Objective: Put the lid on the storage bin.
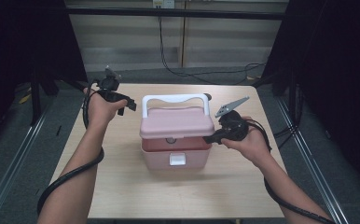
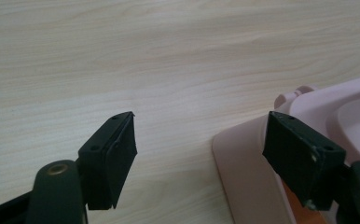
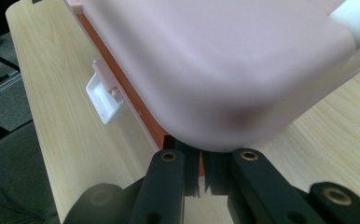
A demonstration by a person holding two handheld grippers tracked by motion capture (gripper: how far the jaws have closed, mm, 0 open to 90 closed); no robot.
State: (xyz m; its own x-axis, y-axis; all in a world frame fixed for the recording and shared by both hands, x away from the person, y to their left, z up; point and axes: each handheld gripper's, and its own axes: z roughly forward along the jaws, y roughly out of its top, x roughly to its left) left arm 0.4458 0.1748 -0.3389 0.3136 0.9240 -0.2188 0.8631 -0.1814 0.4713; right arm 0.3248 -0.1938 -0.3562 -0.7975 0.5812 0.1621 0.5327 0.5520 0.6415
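The table is pale wood-grain, smooth and matt, perhaps laminate. The pink storage box is smooth plastic with a soft satin sheen on its lid; its handle and latch are glossier white plastic. The left gripper carries matt black, rubbery-looking pads.

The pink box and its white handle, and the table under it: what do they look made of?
Pink box: looks like moulded plastic with a smooth satin finish, going by its rounded corners and soft sheen in the right gripper view.
White handle: probably the same plastic, slightly glossier.
Table: pale wood grain with a matt surface; whether laminate or solid wood is unclear.
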